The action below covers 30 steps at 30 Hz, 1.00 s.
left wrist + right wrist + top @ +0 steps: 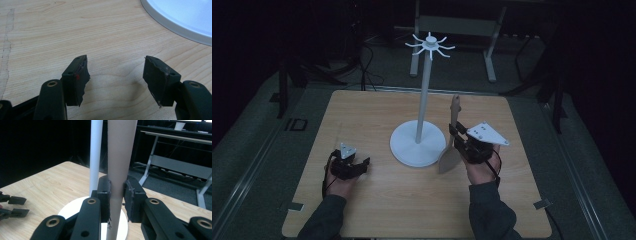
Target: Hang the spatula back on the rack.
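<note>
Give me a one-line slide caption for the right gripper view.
Right gripper shut on an upright spatula handle, beside the white stand pole.

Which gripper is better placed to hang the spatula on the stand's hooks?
Right: the right gripper already clamps the spatula beside the stand. The left gripper is open, low on the table.

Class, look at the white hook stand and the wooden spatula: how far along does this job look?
Done: the right gripper is shut on the wooden spatula and holds it upright, blade down, beside the white hook stand.
In hand: the spatula's handle end is well below the hooks.
Left: probably hanging it; every hook looks bare. The left gripper is open over the table, holding nothing.
</note>
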Each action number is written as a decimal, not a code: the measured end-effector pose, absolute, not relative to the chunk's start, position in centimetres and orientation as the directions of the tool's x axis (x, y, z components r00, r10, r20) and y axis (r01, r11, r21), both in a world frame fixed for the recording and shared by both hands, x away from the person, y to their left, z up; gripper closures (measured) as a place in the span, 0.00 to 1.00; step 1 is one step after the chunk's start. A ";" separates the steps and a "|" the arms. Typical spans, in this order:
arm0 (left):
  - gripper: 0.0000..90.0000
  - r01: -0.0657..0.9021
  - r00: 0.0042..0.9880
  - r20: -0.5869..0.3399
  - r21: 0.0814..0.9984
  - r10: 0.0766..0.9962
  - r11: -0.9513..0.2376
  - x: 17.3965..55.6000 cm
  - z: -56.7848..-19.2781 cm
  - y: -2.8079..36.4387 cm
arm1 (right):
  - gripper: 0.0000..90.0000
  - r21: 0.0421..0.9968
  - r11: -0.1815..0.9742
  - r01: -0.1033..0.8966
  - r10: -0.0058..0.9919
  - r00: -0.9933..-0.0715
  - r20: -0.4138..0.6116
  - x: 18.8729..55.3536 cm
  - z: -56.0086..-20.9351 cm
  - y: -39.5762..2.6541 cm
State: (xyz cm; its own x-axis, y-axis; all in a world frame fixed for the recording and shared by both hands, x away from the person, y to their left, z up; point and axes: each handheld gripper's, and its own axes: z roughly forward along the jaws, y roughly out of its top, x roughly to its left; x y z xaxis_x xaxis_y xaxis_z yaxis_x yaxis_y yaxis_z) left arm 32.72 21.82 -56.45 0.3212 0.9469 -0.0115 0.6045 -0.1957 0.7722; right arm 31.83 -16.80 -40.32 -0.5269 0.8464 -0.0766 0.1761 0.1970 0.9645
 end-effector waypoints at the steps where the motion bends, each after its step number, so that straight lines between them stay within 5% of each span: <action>1: 0.41 0.605 0.321 -0.011 0.772 0.947 -0.196 32.7 -56.4 21.8 | 0.84 0.965 0.197 0.174 0.845 -0.528 -0.078 31.9 -40.3 -16.8; 30: 0.41 0.606 0.322 -0.014 0.771 0.946 -0.195 32.7 -56.4 21.9 | 0.84 0.977 0.170 0.127 0.817 -0.573 -0.067 33.5 -36.3 -17.2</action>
State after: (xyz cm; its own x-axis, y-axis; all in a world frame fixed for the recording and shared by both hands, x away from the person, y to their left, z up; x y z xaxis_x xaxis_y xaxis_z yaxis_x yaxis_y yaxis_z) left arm 32.69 21.87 -56.41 0.3224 0.9465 -0.0141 0.6061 -0.1950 0.7711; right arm 33.51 -17.24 -36.33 -0.5734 0.8165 -0.0674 0.1269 0.1698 0.9773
